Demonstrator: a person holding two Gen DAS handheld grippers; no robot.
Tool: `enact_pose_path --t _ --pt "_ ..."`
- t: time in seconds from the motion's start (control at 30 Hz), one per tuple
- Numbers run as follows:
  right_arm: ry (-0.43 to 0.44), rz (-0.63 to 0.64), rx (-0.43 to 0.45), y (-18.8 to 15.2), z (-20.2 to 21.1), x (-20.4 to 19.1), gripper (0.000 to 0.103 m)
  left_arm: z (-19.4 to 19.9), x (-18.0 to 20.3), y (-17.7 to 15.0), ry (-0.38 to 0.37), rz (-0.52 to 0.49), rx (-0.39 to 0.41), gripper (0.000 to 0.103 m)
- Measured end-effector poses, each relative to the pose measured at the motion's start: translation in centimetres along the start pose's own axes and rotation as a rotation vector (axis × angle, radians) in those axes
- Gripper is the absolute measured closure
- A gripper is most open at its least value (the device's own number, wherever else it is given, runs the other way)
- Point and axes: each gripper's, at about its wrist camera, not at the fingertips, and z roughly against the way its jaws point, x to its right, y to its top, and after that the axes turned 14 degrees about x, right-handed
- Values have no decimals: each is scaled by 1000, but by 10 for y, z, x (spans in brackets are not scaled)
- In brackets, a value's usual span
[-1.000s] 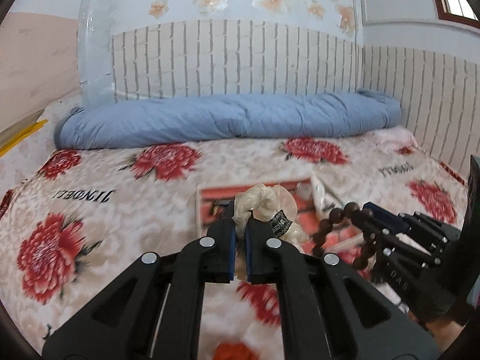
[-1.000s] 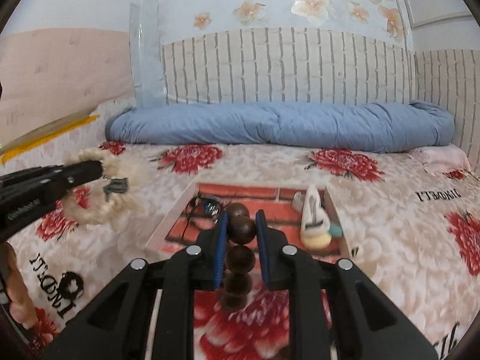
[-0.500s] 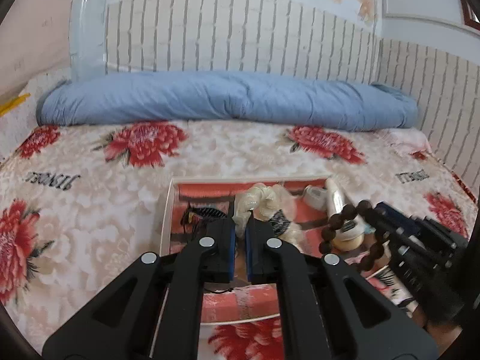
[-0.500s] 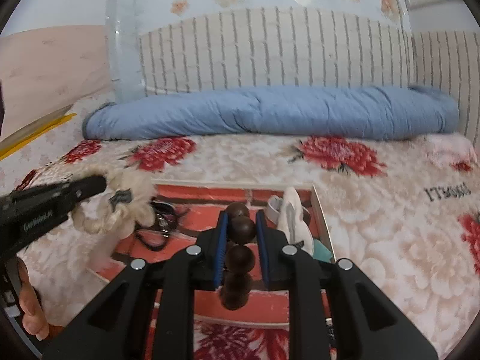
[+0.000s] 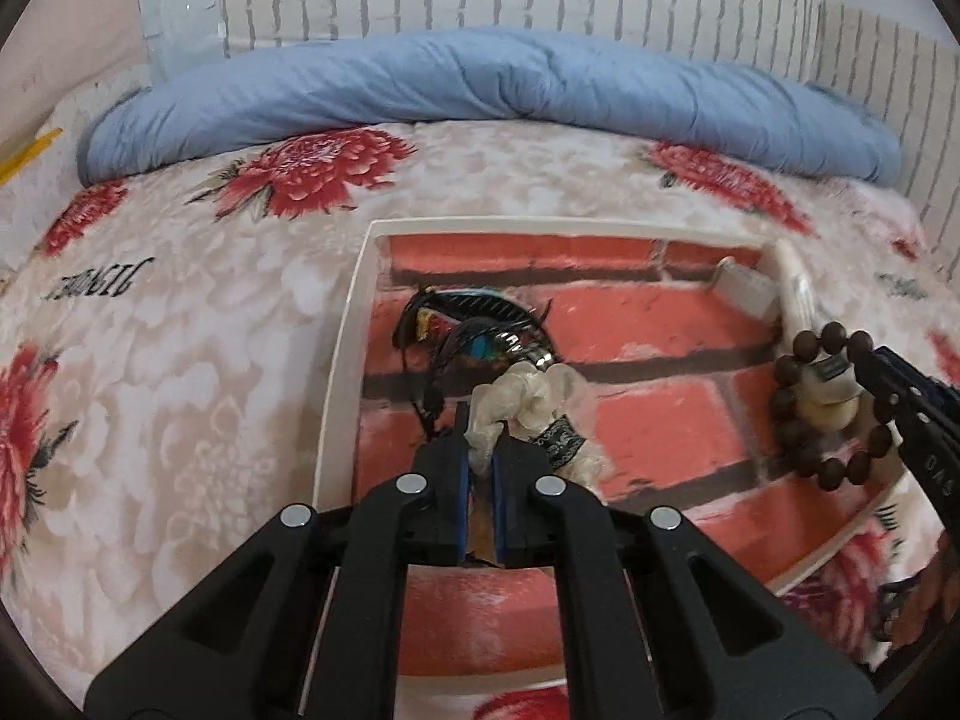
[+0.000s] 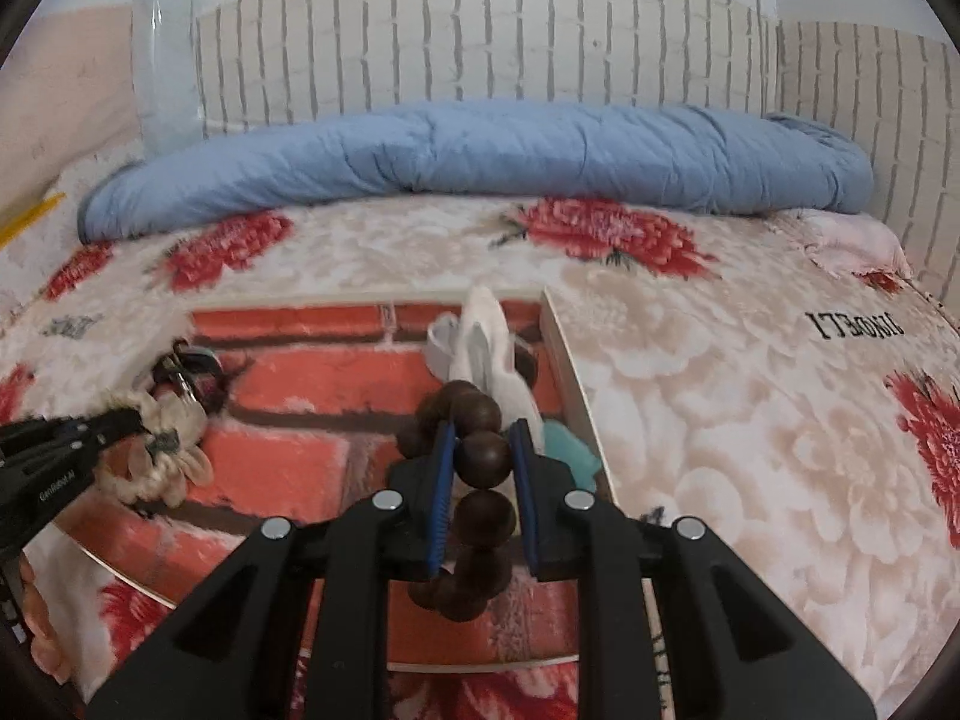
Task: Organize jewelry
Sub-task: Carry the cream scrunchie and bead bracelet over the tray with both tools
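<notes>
Moved: both grippers now lower, over tray (image 5: 345, 360).
Left gripper (image 5: 480, 450): clenched on cream braided bracelet (image 5: 528, 402), above tray's left half.
Right gripper (image 6: 480, 450): grasping wooden bead bracelet (image 6: 480, 462) by right rim.
Room: open brick-print floor between them.

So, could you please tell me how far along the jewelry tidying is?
Done: a black cord necklace and white pieces lie in the brick-patterned tray. In hand: left gripper holds the cream braided bracelet, right gripper the brown wooden bead bracelet, over the tray. Left: releasing both.
</notes>
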Motion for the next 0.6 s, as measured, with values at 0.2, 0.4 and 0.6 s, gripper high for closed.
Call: enact_pose_path --t 0.2,0.4,0.6 --pt "-6 -21 -49 -7 -8 5 83 -8 -1 -4 32 -13 -15 94" --pt "-16 -5 -64 -10 -12 3 83 -14 -6 -9 37 4 -37 94" --pt "-17 -2 -63 -10 -12 3 83 -14 -6 -9 39 2 -35 90"
